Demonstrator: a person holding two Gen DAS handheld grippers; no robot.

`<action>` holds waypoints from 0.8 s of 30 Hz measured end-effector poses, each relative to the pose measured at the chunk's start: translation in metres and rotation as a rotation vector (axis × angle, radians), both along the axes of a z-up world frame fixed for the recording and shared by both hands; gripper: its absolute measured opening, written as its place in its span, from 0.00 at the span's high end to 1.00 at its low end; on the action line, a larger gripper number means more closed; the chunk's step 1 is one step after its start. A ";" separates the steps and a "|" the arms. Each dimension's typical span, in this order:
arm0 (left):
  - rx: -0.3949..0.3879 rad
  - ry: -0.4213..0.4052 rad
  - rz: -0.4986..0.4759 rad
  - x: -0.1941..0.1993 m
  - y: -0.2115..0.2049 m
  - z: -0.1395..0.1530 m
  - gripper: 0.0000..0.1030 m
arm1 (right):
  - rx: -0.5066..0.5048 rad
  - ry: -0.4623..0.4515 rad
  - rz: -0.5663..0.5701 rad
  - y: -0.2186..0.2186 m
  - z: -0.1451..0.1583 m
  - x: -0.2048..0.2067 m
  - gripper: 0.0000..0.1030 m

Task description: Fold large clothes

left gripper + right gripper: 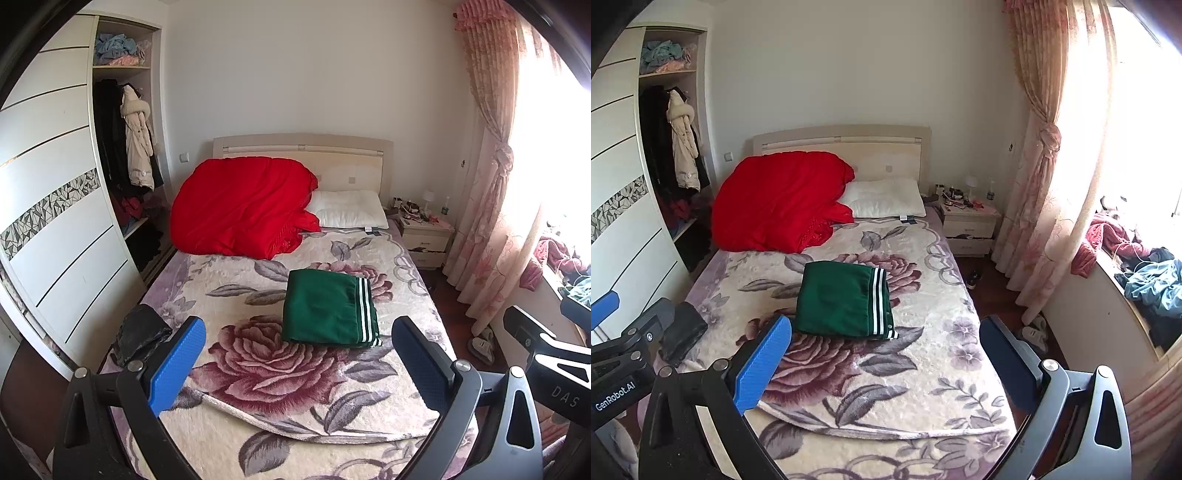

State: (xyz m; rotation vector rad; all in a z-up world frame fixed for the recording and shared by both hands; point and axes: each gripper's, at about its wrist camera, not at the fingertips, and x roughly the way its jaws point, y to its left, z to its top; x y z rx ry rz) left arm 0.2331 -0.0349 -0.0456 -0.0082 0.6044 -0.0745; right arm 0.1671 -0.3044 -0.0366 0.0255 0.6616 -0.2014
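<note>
A green garment with white stripes (328, 308) lies folded into a neat rectangle on the floral bedspread (258, 369), in the middle of the bed. It also shows in the right wrist view (842, 301). My left gripper (299, 365) is open and empty, held above the foot of the bed, well short of the garment. My right gripper (886, 363) is open and empty too, beside the left one, at about the same distance from the garment. Part of the right gripper's body (546, 350) shows at the right of the left wrist view.
A red quilt (243, 206) and a white pillow (351, 210) lie at the head of the bed. A dark cloth (140, 336) sits at the bed's left edge. An open wardrobe (125, 147) stands left; a nightstand (424, 236), curtain (491, 184) and cluttered sill (1137, 266) stand right.
</note>
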 end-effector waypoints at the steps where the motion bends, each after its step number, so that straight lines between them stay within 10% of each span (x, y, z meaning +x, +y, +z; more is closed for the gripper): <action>1: 0.000 -0.001 0.000 0.000 0.000 0.001 0.00 | 0.002 -0.001 0.000 0.000 0.000 0.000 0.00; 24: 0.002 -0.022 0.017 -0.004 0.004 0.003 0.00 | 0.000 -0.003 0.003 0.005 -0.001 -0.003 0.00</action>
